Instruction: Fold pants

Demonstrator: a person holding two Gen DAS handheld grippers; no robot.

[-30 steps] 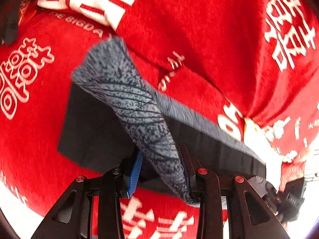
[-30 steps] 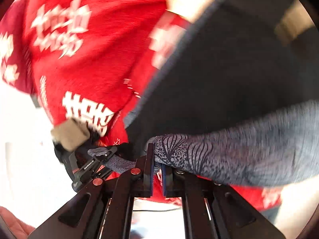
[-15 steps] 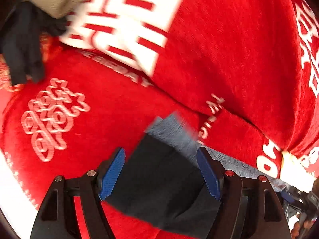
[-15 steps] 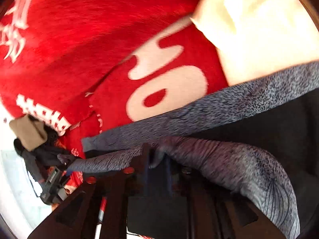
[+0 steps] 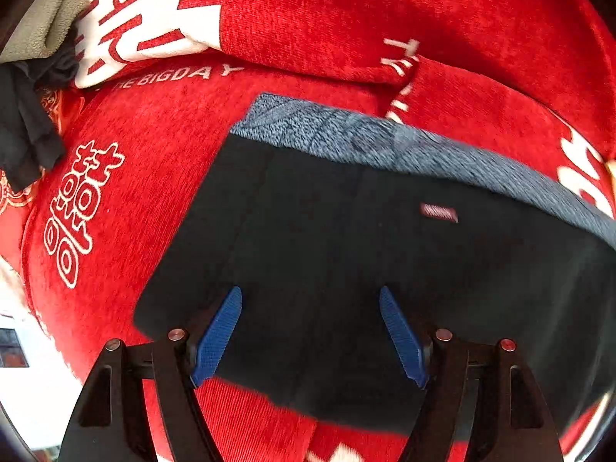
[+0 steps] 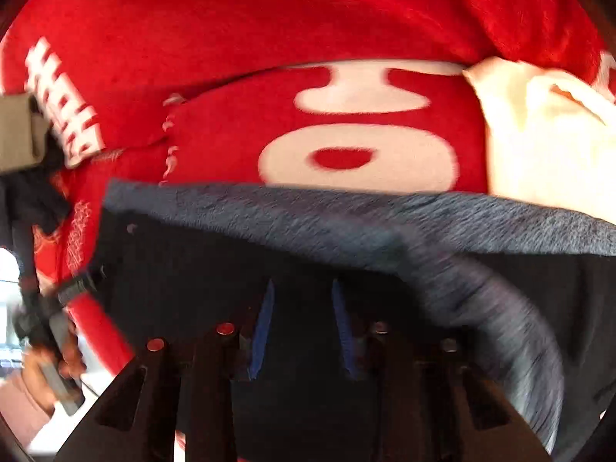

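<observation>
Lying flat on a red blanket (image 5: 161, 161), the folded pants (image 5: 346, 269) spread straight ahead of both tongs, dark cloth on top with a grey-blue patterned band (image 5: 385, 142) along the far edge. The left tongs (image 5: 310, 337) point steeply down over the near part of the pants, their blue pads (image 5: 215, 338) set well apart with bare dark cloth between them and nothing pinched; whether the tips touch the cloth cannot be told. A small reddish label (image 5: 439, 213) sits on the pants ahead and to the right of these tongs. Far off to their upper left a dark garment (image 5: 23, 131) and a beige cloth (image 5: 46, 23) lie at the blanket's edge. The right tongs (image 6: 302, 329) also point down at the pants (image 6: 231, 269), jaws closing with a narrow gap left between the blue pads (image 6: 261, 331); only flat dark cloth shows in that gap, and the pads do not visibly press on it. Just to the right of these tongs a blurred grey-blue flap (image 6: 500, 319) curls over the dark cloth. Beyond the pants' far edge the blanket (image 6: 231, 38) carries large white figures, and a cream cloth (image 6: 539, 134) lies ahead to the right. At the far left of the right view a hand (image 6: 42, 369) grips a handle.
</observation>
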